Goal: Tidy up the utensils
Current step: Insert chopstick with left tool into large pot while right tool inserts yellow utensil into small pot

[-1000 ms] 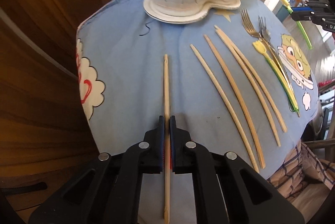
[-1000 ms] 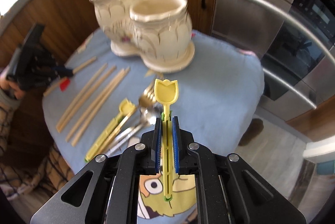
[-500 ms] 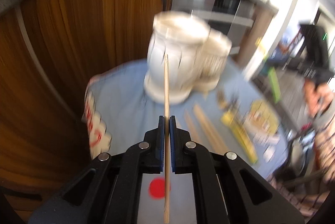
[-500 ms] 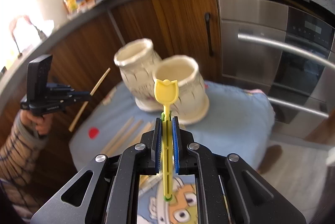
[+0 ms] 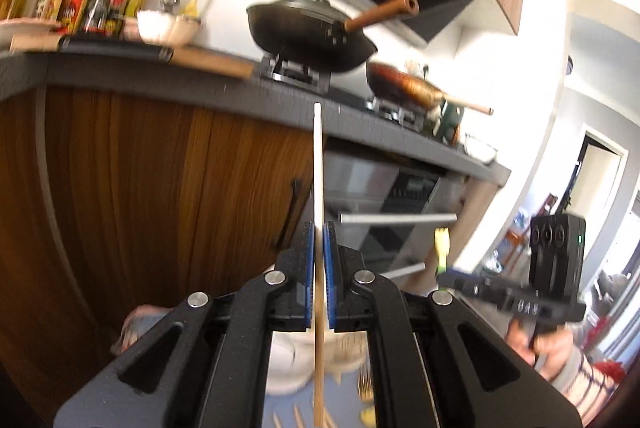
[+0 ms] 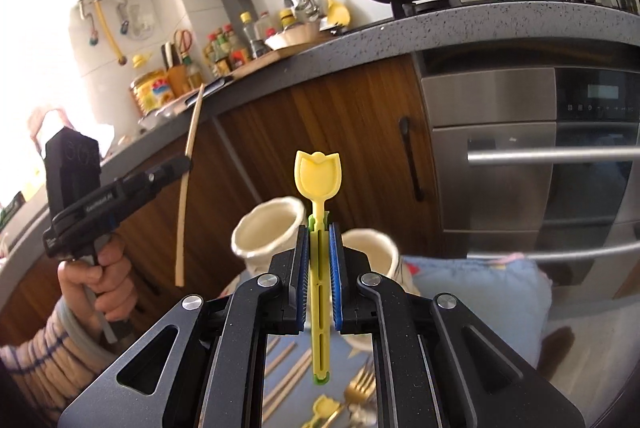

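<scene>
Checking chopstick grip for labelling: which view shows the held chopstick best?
Right wrist view: the whole chopstick shows from the side, clamped in the left gripper. The left wrist view shows it lengthwise between its own pads, blurred, with the lower end cut off by the frame edge.

Cream holder (image 5: 296, 368) blurred, mostly hidden behind left gripper (image 5: 319, 240) — chopstick (image 5: 318, 188) bottom cropped

Left gripper (image 5: 319, 228): lifted off the cloth — its chopstick (image 5: 318, 164) now upright.
Right gripper (image 6: 319, 228): raised — yellow spoon (image 6: 317, 176) above the holders (image 6: 267, 228).
</scene>
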`<state>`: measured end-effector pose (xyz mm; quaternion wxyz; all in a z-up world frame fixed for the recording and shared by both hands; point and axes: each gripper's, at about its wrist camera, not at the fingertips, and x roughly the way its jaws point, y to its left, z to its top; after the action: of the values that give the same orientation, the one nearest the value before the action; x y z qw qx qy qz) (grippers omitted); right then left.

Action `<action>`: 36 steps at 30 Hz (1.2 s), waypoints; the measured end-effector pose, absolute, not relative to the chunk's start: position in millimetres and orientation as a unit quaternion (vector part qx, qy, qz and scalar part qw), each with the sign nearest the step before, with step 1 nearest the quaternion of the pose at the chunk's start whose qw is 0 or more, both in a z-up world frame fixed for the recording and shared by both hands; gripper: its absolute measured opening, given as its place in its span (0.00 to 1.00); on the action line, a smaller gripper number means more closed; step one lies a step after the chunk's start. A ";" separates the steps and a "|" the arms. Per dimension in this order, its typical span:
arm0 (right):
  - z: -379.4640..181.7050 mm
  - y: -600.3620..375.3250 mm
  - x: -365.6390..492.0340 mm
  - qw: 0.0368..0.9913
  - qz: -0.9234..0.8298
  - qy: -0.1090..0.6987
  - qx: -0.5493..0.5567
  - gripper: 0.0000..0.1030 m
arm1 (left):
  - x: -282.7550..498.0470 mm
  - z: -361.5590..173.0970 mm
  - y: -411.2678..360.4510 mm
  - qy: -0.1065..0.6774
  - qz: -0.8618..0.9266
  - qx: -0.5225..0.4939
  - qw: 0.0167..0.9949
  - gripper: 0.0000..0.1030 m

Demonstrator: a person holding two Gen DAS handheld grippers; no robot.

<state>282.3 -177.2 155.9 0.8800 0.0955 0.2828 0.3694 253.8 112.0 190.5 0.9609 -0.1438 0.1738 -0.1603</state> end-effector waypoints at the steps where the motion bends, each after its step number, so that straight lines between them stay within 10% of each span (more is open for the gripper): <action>1: 155.2 -176.4 285.0 0.880 0.369 0.282 0.096 0.10 | 258.5 192.3 110.2 0.168 -0.156 -0.144 0.963 0.04; 16: 152.5 -152.7 319.4 0.916 0.322 0.220 0.099 0.10 | 297.8 171.3 77.5 0.103 -0.097 -0.110 0.984 0.04; 36: 98.3 -119.3 309.0 0.910 0.278 0.308 -0.011 0.10 | 297.7 120.7 58.6 0.244 -0.084 -0.036 0.965 0.04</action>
<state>309.0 -119.3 98.3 0.9098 -0.0112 0.3078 0.2783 297.7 58.6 120.7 0.9654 -0.0364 0.2441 -0.0845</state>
